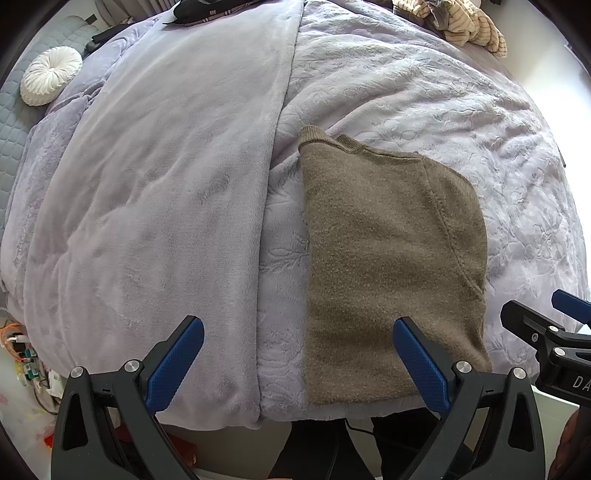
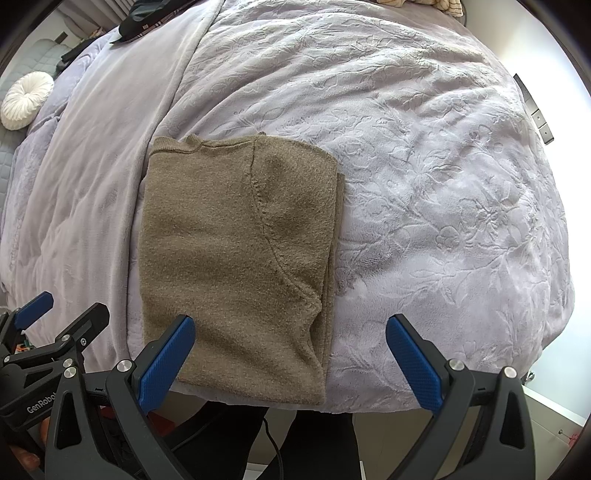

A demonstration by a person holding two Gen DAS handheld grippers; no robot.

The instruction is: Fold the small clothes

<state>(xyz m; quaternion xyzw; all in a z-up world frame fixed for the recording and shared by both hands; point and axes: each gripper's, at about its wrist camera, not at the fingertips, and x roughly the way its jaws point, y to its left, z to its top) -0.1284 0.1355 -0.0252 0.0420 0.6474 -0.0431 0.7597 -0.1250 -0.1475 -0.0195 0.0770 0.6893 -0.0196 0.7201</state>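
The sweater (image 1: 391, 266) is the landmark here: a small brown knit lying flat on the blanket (image 1: 147, 221) at the near edge of the bed, its hem close to the drop-off.

Far left of the sweater, near the bed's head, sits a round white cushion (image 1: 50, 79). Closer in, a smooth fold of the blanket runs alongside the sweater's left edge.

The left gripper (image 1: 299, 360) hovers over the sweater's near-left corner with its fingers spread wide, holding nothing and touching no cloth.

The sweater itself looks already folded lengthwise: it reads as a narrow rectangle, with a curved sleeve seam showing on top and doubled layers stacked along its right edge (image 2: 330, 258). The neckline lies at the far end. So the side and sleeve folds seem done. What likely remains is a crosswise fold, hem to neck, to make a compact packet, then setting it aside.

The right gripper (image 2: 290, 358) hangs over the sweater's near-right corner, likewise spread and empty.

Beyond the sweater, at the far right of the bed, a striped garment (image 1: 458, 22) lies in a heap, apparently unfolded, so more of the task probably waits.
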